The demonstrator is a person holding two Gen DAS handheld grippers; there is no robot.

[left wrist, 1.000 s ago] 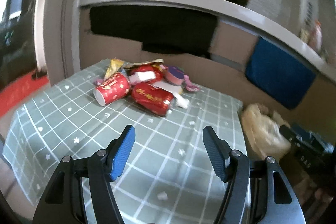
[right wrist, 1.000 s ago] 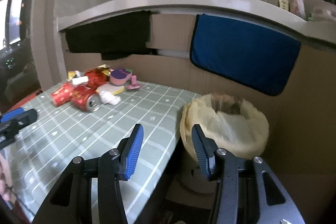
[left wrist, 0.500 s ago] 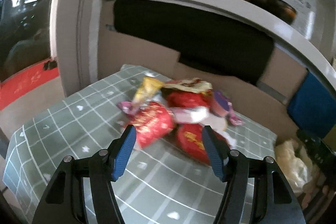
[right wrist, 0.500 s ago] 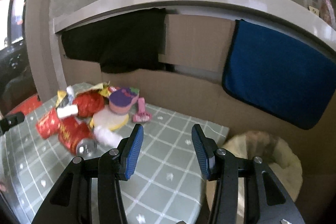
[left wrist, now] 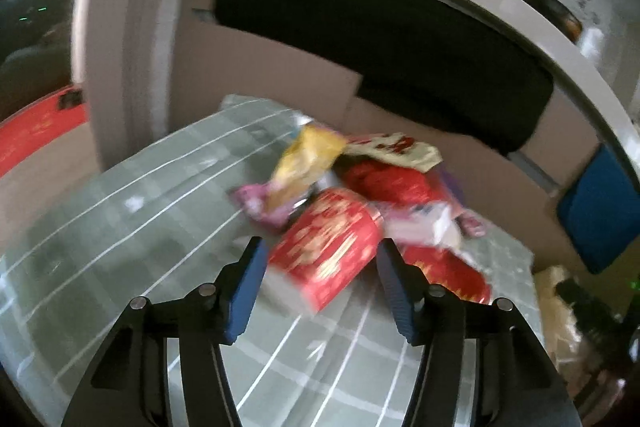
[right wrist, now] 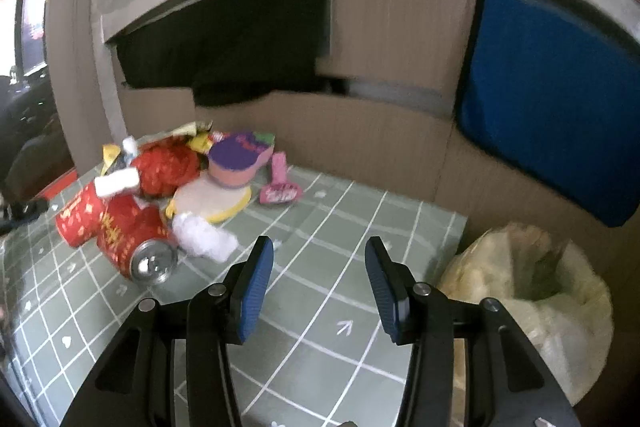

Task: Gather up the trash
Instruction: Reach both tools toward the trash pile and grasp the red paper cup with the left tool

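The left gripper (left wrist: 320,291) is closing around the red paper cup (left wrist: 326,253) near the table's (right wrist: 352,307) far edge and should squeeze gently, while the right gripper (right wrist: 319,287) hangs open and empty.

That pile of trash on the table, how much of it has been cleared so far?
Hardly any, by the look of it. The pile, with its red can and pink cup, sits on the table, and the lined bin shows nothing recognisable inside. In hand: the left gripper is closing around the red paper cup, not yet gripping. The right gripper is open and empty. Everything remains to bin.
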